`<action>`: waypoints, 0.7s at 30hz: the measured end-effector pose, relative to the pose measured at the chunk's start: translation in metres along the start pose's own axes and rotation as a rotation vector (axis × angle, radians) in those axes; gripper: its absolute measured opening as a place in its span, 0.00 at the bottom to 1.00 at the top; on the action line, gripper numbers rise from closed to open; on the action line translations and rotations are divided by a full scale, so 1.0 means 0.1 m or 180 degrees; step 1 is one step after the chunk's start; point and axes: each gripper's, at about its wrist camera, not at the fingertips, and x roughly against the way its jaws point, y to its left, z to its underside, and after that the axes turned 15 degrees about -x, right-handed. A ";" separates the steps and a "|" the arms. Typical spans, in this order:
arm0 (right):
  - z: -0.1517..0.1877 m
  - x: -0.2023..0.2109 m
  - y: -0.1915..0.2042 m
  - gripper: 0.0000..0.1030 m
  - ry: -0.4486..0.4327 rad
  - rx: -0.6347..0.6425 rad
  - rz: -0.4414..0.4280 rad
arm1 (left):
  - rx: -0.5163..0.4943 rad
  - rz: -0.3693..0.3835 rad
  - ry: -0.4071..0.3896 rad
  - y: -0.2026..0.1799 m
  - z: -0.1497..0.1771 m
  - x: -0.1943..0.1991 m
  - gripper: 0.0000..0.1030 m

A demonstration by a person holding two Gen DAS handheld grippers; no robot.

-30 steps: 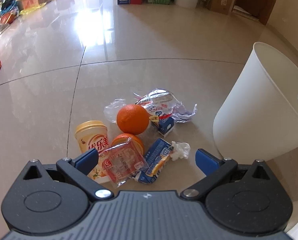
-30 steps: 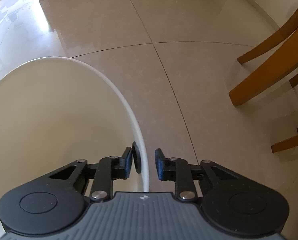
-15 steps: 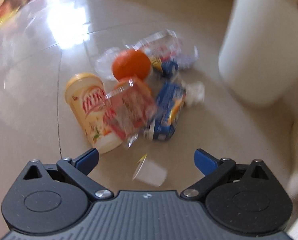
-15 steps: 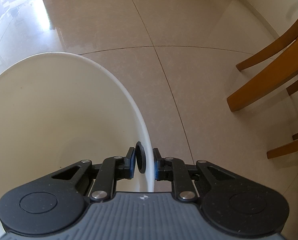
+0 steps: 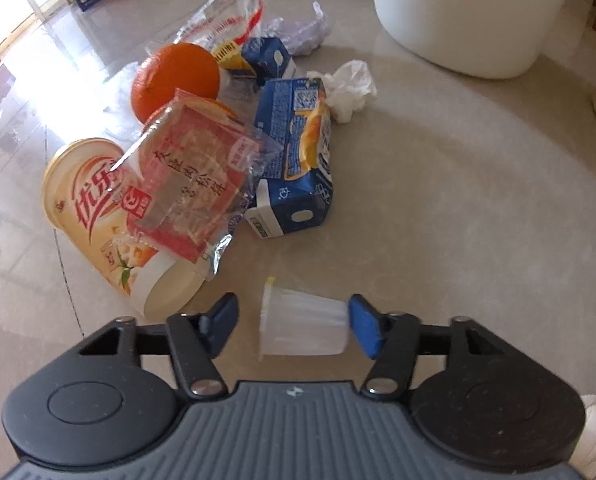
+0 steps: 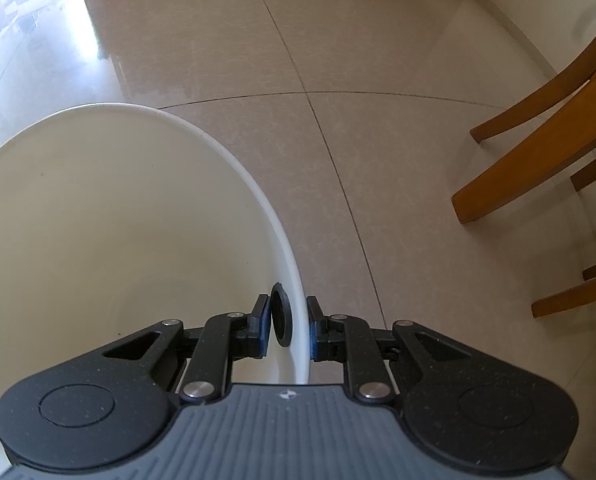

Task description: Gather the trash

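The small clear plastic cup [image 5: 302,326] lies on its side on the tiled floor [image 5: 438,208], between the blue pads of your left gripper [image 5: 291,324]; its base touches the right-side pad [image 5: 364,330], while a gap stays between its rim and the other pad, and the jaws are closing on it. Just behind the cup is the pile of trash: a yellow milk tea cup [image 5: 105,220] on its side, a clear and red food wrapper [image 5: 193,176] lying over it, and a blue juice carton [image 5: 298,160] beside the wrapper. Farther back you have an orange [image 5: 173,76], a smaller blue carton [image 5: 267,58], a clear plastic bag [image 5: 233,12] and a crumpled white tissue [image 5: 350,88]. The white trash bin [image 5: 470,16] stands apart from the pile, toward the far right. Your right gripper [image 6: 287,328] is narrow and clamps the bin's rim [image 6: 293,280], one pad inside with a black round knob [image 6: 280,320] against it, one outside. Wooden chair legs [image 6: 538,152] stand on the floor to the right of the bin.
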 end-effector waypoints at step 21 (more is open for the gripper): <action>0.02 0.00 0.06 0.21 -0.0015 0.0015 0.0045 | 0.0287 0.0351 0.0102 0.08 -0.10 0.34 0.30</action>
